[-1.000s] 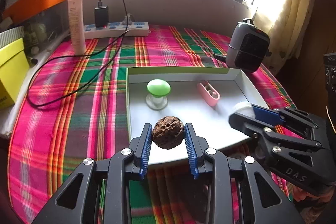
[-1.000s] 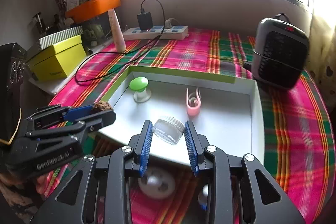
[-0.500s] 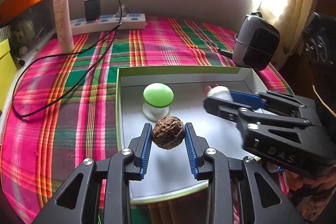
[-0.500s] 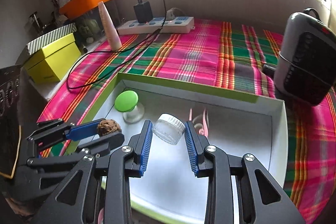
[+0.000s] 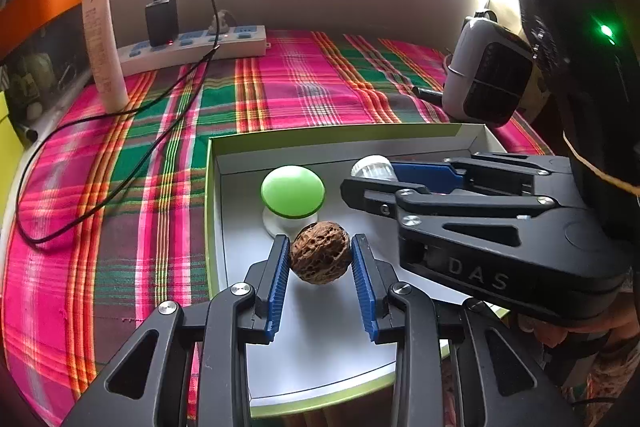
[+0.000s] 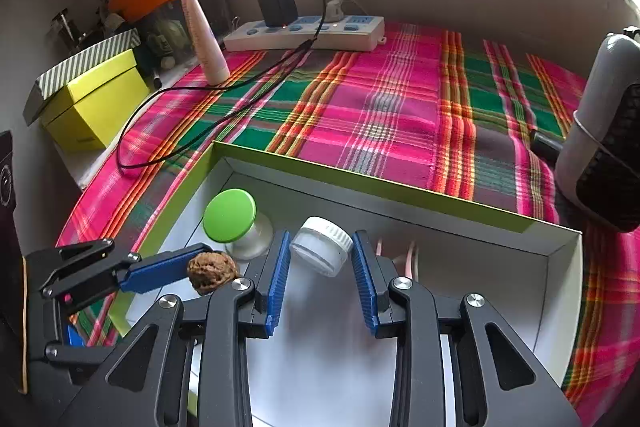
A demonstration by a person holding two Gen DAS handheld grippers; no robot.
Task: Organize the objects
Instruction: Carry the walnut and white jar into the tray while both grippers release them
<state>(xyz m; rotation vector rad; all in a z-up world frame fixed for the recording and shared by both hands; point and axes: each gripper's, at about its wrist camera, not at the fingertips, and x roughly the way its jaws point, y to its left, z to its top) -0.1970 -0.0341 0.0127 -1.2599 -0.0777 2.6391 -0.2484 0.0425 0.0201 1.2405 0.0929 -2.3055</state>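
Showing wrinkled brown shell, the walnut point(image 5: 320, 251) looks round.

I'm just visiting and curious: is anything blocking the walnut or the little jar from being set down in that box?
Mostly no. The walnut in the left gripper and the small jar in the right gripper hang over bare floor of the open box. The green-topped knob stands just beyond the walnut; a pink item lies behind the jar.
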